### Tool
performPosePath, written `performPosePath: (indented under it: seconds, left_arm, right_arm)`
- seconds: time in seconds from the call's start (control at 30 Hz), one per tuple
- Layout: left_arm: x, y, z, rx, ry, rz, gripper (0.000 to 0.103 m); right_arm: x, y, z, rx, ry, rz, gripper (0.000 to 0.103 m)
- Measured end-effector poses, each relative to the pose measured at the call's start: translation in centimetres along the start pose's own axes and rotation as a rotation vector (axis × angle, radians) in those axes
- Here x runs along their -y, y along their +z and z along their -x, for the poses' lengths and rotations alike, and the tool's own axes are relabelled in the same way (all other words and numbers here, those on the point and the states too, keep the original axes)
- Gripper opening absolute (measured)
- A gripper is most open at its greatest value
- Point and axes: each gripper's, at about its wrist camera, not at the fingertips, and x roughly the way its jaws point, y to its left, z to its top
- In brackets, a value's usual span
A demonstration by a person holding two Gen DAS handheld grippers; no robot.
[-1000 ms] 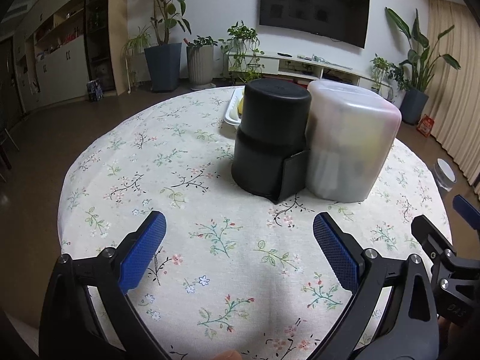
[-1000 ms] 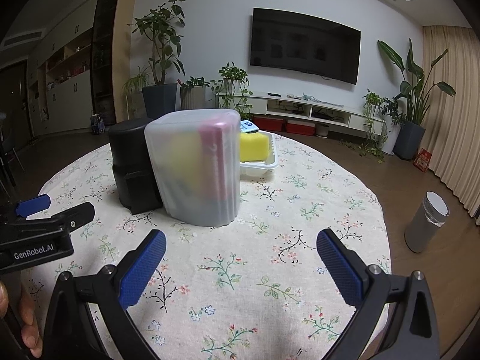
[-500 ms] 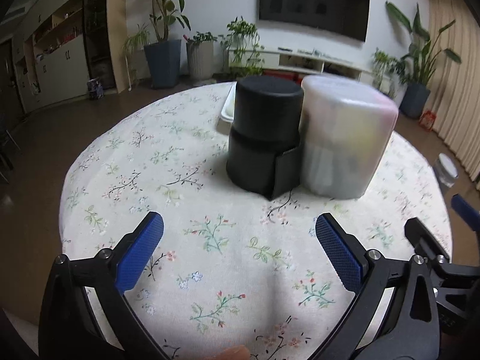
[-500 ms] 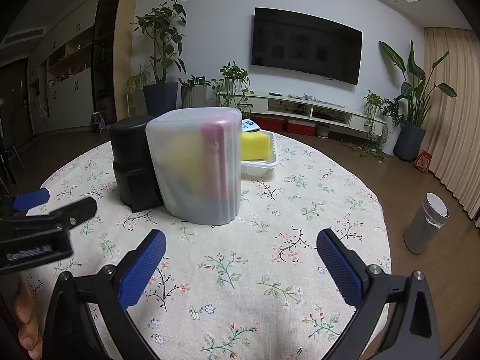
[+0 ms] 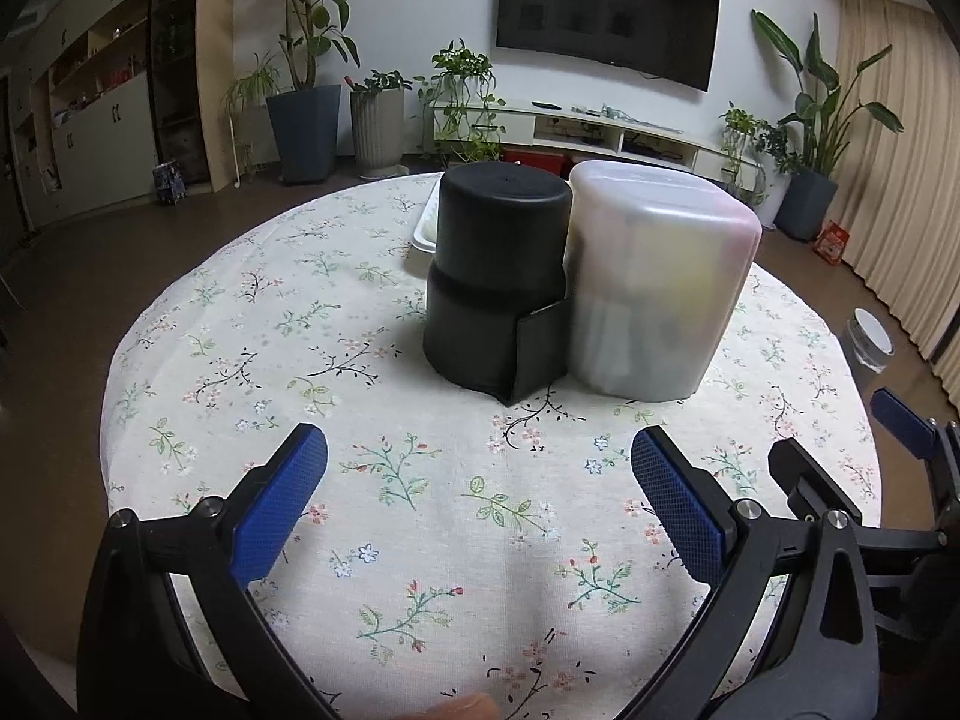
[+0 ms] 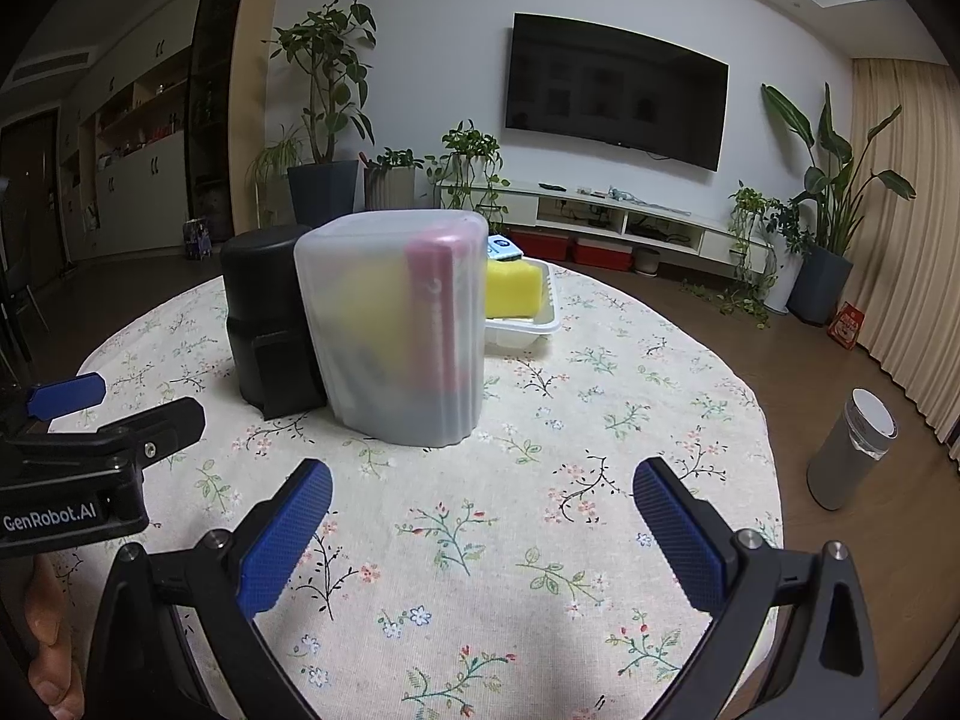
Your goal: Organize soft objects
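A frosted plastic container [image 6: 399, 333] stands on the round floral table [image 6: 540, 540], with yellow and pink soft things showing through its wall; it also shows in the left wrist view [image 5: 657, 288]. A black container [image 5: 498, 279] stands touching its left side [image 6: 264, 324]. Behind them a white tray [image 6: 528, 324] holds a yellow sponge [image 6: 516, 288]. My left gripper [image 5: 480, 504] is open and empty, in front of the containers. My right gripper [image 6: 483, 534] is open and empty, in front of the frosted container.
A grey bin [image 6: 852, 456] stands on the floor to the right of the table. Potted plants [image 6: 324, 120], a TV [image 6: 618, 90] and a low cabinet line the far wall. The left gripper's body [image 6: 90, 474] shows at the right view's left edge.
The left gripper has tilted up a little and drawn slightly back, so the containers sit lower in its view. The right gripper has barely moved. Both stay open.
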Motion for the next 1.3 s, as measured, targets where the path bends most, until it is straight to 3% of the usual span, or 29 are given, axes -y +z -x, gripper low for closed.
performPosePath:
  seconds: [1.3]
  left_arm:
    - [0.2,0.0,0.5,0.029,0.032,0.000,0.103]
  right_arm:
    - [1.0,-0.2,-0.6,-0.044,-0.046,-0.018,0.103]
